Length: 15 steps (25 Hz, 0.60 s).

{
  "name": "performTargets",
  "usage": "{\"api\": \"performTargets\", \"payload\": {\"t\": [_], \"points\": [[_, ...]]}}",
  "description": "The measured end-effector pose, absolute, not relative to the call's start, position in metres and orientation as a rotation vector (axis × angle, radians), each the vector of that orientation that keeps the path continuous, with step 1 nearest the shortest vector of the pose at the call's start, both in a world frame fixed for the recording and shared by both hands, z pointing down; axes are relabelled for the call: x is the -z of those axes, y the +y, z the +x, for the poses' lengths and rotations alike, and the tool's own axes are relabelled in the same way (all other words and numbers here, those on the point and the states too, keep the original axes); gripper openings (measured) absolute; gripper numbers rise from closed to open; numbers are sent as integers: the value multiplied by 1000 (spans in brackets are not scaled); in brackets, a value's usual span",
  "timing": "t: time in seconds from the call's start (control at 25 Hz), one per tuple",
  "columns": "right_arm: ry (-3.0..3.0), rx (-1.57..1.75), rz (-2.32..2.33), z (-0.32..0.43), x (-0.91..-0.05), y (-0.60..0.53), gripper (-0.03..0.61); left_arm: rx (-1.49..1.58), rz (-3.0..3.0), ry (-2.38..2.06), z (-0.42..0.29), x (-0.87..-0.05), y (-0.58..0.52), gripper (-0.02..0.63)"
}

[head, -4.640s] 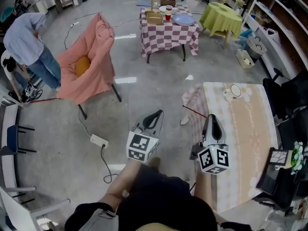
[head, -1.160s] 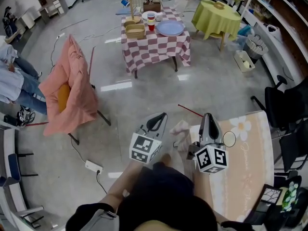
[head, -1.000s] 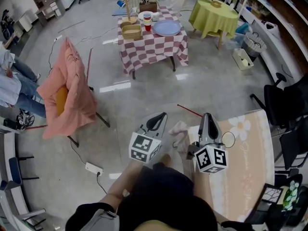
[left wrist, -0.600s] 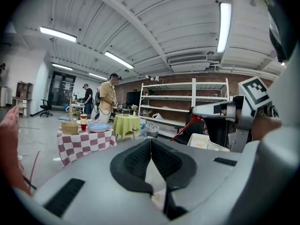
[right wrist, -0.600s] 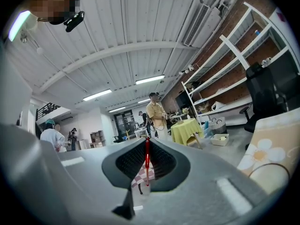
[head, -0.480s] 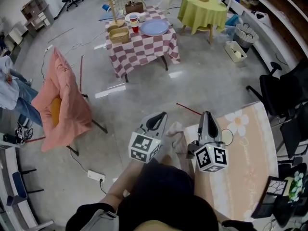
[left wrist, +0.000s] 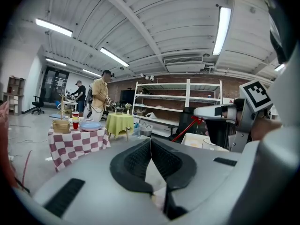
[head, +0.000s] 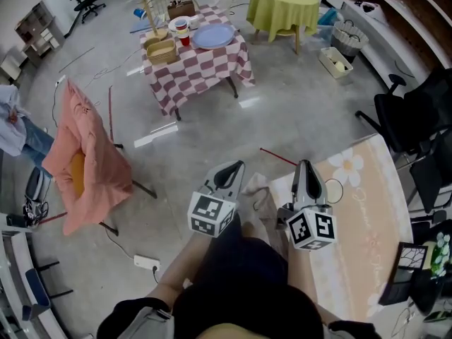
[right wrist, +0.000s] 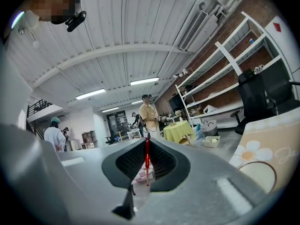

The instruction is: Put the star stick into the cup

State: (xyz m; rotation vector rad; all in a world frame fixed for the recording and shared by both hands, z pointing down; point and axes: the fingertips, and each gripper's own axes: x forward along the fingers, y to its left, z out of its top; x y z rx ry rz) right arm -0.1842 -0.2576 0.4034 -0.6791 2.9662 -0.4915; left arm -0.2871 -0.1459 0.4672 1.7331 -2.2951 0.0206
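Note:
My right gripper point(head: 305, 167) is shut on a thin red stick point(head: 277, 157) that juts out to the upper left, over the floor. In the right gripper view the stick point(right wrist: 147, 159) stands upright between the pads; its star end does not show. A clear cup point(head: 333, 191) stands on the beige flowered table point(head: 367, 239), just right of that gripper. The cup point(left wrist: 212, 145) also shows in the left gripper view, beside the right gripper point(left wrist: 211, 111). My left gripper point(head: 232, 168) hovers over the floor to the left, shut with nothing in it.
A checkered table point(head: 201, 66) with baskets, cups and a blue plate stands far ahead, a green round table point(head: 286, 6) beside it. A chair draped in pink cloth point(head: 85, 154) is at the left, black office chairs point(head: 409, 111) at the right. A power strip point(head: 146, 263) lies on the floor.
The head view has swung: the checkered table and the pink chair slid left and away. Both grippers keep their place, the right one still shut on the stick.

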Motion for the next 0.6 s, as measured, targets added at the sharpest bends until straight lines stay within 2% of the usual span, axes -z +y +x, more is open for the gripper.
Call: {"api": "performTargets", "payload": {"t": [0.6], "points": [[2830,456,-1011,-164,-387,-273,15,-86,2010,-2081,-295,-452,-191,12]]}}
